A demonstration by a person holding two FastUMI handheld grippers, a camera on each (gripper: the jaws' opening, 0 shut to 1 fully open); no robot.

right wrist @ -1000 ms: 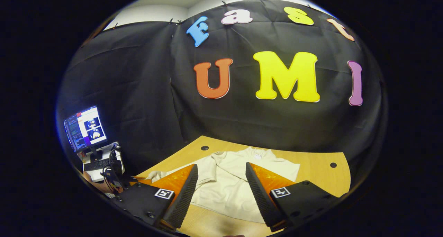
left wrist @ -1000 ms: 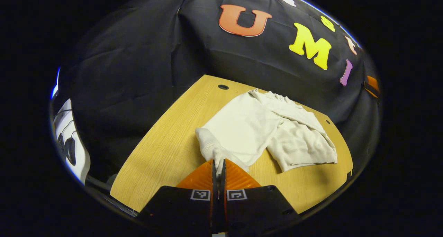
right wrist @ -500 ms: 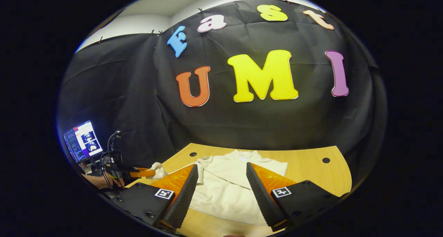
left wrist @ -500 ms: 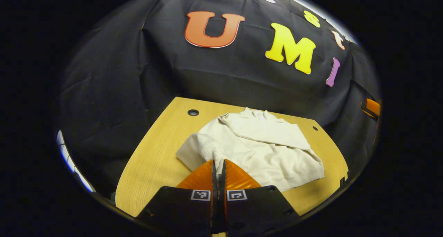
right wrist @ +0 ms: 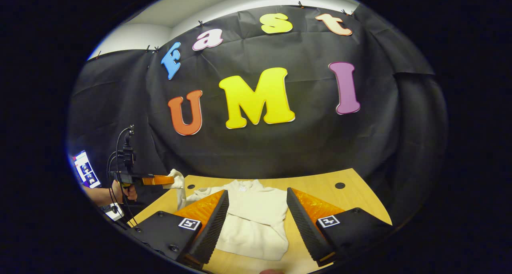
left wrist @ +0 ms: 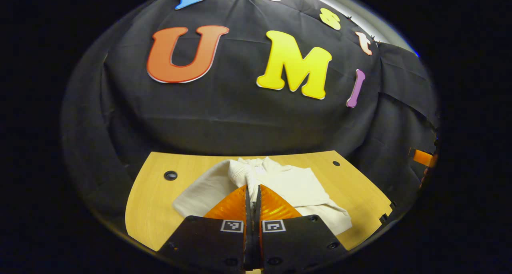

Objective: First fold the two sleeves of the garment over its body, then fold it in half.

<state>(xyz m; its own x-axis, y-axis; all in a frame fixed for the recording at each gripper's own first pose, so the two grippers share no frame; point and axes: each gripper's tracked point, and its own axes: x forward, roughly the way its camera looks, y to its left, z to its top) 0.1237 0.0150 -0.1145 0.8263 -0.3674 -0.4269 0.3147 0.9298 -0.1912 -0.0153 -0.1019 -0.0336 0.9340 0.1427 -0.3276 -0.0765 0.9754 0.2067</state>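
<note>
A cream sweatshirt (left wrist: 300,186) (right wrist: 256,214) lies on the wooden table (left wrist: 152,210), one sleeve folded over its body. My left gripper (left wrist: 252,190) is shut on the ribbed cuff (left wrist: 240,172) of the other sleeve, which rises from the table to the fingers. In the right gripper view that left gripper (right wrist: 170,180) hangs at the left, held by a hand (right wrist: 126,192), with the cuff (right wrist: 178,184) dangling above the table's left edge. My right gripper (right wrist: 256,210) stands open above the near part of the garment, nothing between its fingers.
The table has round cable holes (left wrist: 170,175) (right wrist: 340,185) near its back corners. The black cloth wall stands right behind the table. A lit screen (right wrist: 85,171) sits at the far left beyond the table edge.
My left gripper has lifted the sleeve cuff and swung right, so the sleeve now rises over the garment. The right gripper has stayed open and drifted slightly to the right.
</note>
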